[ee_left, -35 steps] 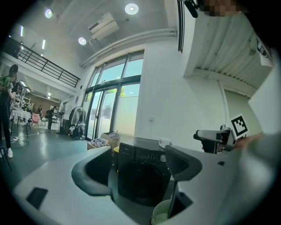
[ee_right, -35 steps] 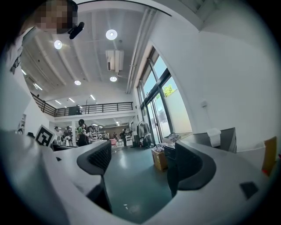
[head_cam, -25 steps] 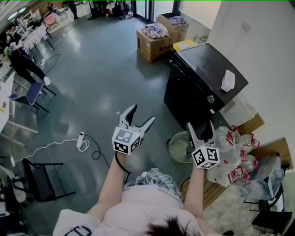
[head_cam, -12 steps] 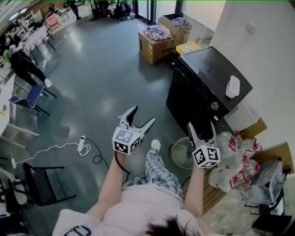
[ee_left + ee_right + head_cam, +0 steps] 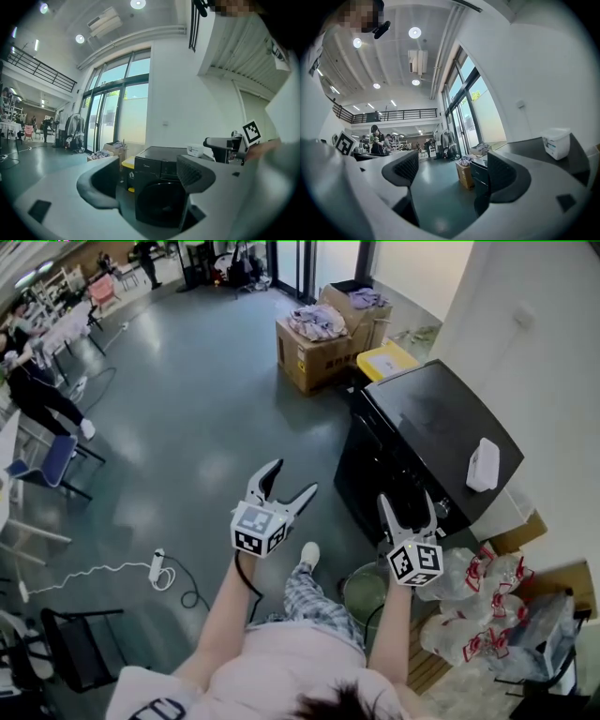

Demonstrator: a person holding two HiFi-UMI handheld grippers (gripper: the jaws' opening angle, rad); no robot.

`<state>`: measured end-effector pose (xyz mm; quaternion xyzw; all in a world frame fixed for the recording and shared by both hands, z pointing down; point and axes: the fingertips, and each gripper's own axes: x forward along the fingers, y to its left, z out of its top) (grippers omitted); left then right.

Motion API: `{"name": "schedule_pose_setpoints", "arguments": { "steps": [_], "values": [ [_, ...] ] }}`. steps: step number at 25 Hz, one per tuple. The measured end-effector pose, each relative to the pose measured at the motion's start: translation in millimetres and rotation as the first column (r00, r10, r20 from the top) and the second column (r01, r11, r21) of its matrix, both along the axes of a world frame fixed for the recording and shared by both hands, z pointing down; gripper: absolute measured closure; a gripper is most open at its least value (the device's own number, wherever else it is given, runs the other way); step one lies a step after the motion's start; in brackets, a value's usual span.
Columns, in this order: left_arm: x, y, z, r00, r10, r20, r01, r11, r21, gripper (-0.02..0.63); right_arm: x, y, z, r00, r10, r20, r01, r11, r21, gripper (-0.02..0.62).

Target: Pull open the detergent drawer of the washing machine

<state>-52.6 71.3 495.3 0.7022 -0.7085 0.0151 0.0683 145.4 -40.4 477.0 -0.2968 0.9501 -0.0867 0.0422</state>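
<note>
Washing machine [image 5: 436,413] nearer, right hand-held gripper [image 5: 407,505] gaping

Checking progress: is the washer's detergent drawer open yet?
Shut: the front of the washing machine looks flush, nothing pulled out.

No legible text anywhere. Red print on the cardboard box [image 5: 314,357]: too small. Small white logo on the washing machine [image 5: 157,168] front: blurred. Cubes on left gripper [image 5: 292,477] and right gripper [image 5: 407,498]: square marker codes, no characters.
</note>
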Motion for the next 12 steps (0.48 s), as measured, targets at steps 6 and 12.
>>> {"name": "schedule_pose_setpoints", "arguments": {
  "steps": [6,12],
  "values": [
    [-57,-113,-11,0.999,0.043,0.030,-0.043,0.999,0.004,0.236,-66,-105,-7,1.000,0.028,0.002,-0.028,1.000,-0.007,0.141],
    [-87,-195,-12,0.996,0.089,0.029,-0.090,0.996,0.002,0.236,-96,-173,-12,0.997,0.071,-0.011,-0.071,0.997,0.004,0.141]
  ]
}}
